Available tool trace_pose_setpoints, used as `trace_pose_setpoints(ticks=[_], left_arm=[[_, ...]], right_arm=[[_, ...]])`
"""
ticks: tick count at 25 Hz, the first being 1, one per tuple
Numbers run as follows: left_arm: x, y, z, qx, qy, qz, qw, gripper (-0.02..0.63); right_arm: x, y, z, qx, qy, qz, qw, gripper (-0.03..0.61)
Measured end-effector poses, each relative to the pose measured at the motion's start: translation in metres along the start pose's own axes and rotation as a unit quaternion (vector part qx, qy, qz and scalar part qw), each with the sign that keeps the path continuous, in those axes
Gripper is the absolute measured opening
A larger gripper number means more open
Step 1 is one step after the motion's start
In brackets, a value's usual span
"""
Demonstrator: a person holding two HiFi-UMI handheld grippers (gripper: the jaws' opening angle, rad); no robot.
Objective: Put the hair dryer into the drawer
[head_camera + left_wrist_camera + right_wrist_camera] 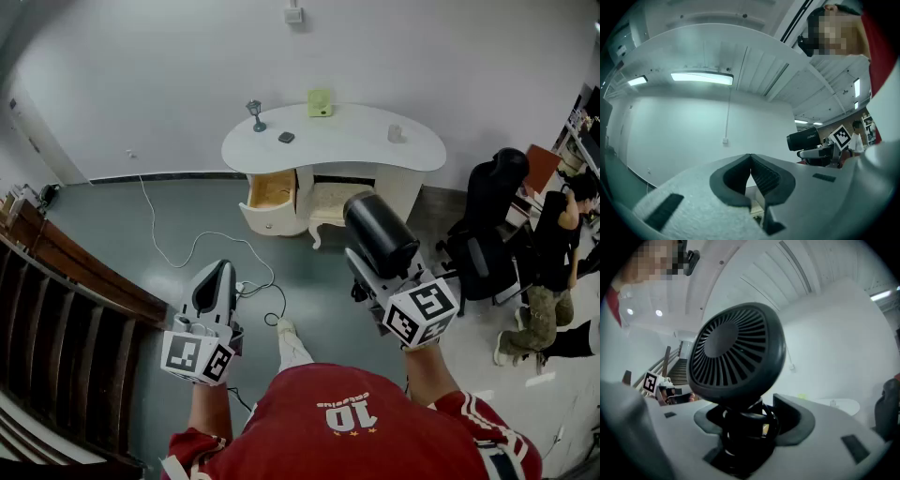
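Note:
A black hair dryer sits in my right gripper, which is shut on its handle; the barrel points toward the desk. In the right gripper view the dryer's round rear grille fills the middle, and the handle with its coiled cord is clamped in my right gripper. My left gripper is held at the left with its jaws shut and nothing between them; its tips meet in the left gripper view. An open wooden-lined drawer juts from the left end of the white desk, well ahead of both grippers.
A goblet, a green box and a cup stand on the desk. A white cable trails over the grey floor. A stair rail runs along the left. Black office chairs and a seated person are at the right.

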State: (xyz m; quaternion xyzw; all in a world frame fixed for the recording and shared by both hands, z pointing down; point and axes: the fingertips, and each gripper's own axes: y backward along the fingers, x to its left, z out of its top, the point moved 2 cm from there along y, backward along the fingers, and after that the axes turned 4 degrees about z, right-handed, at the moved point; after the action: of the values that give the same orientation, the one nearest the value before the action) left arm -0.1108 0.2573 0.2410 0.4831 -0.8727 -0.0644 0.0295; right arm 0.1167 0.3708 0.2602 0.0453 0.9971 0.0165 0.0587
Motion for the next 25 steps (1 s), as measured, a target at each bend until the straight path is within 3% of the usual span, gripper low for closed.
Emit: trace_pose_setpoints(ticks=[13, 25], left_arm=[[0.007, -0.002, -0.004, 0.009, -0.001, 0.005, 0.9999, 0.0], [0.072, -0.025, -0.033, 0.032, 0.017, 0.035, 0.9987, 0.0]], right_arm=[[0.001, -0.011, -0.007, 0.009, 0.015, 0.005, 1.0, 0.267], [0.004, -0.097, -0.032, 0.045, 0.034, 0.046, 0.997, 0.267]])
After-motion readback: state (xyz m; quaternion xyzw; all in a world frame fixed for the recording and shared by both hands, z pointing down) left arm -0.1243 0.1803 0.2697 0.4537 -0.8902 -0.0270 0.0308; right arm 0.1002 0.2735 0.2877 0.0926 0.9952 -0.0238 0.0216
